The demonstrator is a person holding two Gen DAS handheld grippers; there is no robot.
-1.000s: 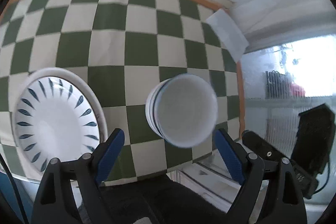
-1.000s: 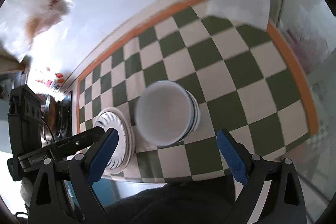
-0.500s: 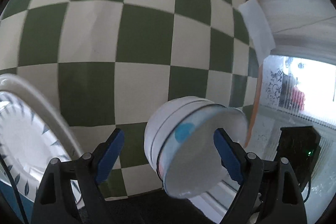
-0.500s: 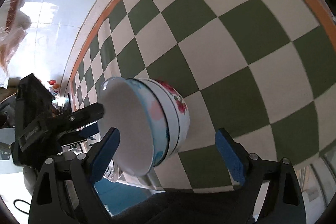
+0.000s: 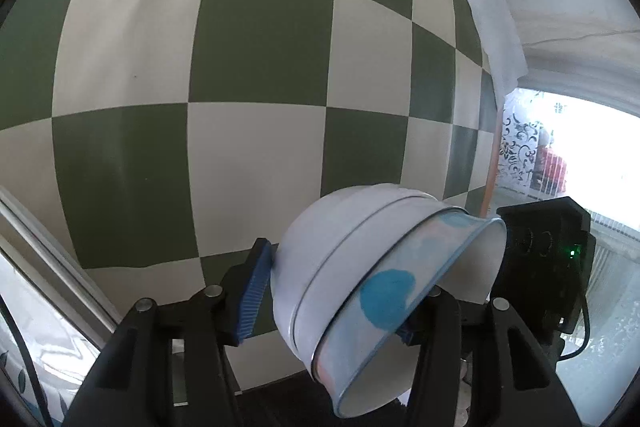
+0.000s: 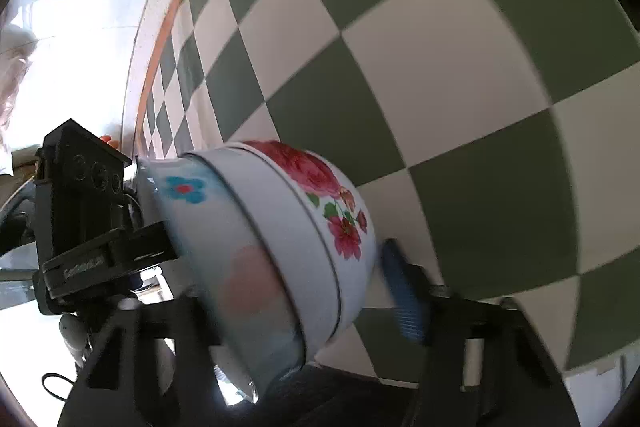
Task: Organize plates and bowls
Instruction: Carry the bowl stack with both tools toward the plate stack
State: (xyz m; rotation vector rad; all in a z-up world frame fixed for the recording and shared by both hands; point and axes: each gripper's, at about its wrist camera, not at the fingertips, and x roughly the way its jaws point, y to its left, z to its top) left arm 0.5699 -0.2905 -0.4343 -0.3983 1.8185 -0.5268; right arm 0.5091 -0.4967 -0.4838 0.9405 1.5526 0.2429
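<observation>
A stack of nested white bowls (image 5: 360, 267) with blue and red flower prints stands on the green and white checked cloth (image 5: 200, 67). In the left wrist view my left gripper (image 5: 328, 291) has closed in around the stack, its left blue pad touching the bowl wall. In the right wrist view the same stack (image 6: 280, 247) sits between the fingers of my right gripper (image 6: 288, 287). The right blue pad (image 6: 400, 291) stands just beside the lowest bowl; the other finger is hidden behind the stack. The two grippers face each other across the stack.
The rim of a white plate with a leaf pattern (image 5: 24, 367) shows at the lower left of the left wrist view. A white paper sheet (image 5: 496, 27) lies at the cloth's far edge. The other gripper's black body (image 5: 548, 259) is close behind the bowls.
Both grippers have moved down and in close to the bowl stack. The jaws of both have narrowed around it. The plate has slid almost out of the left view.
</observation>
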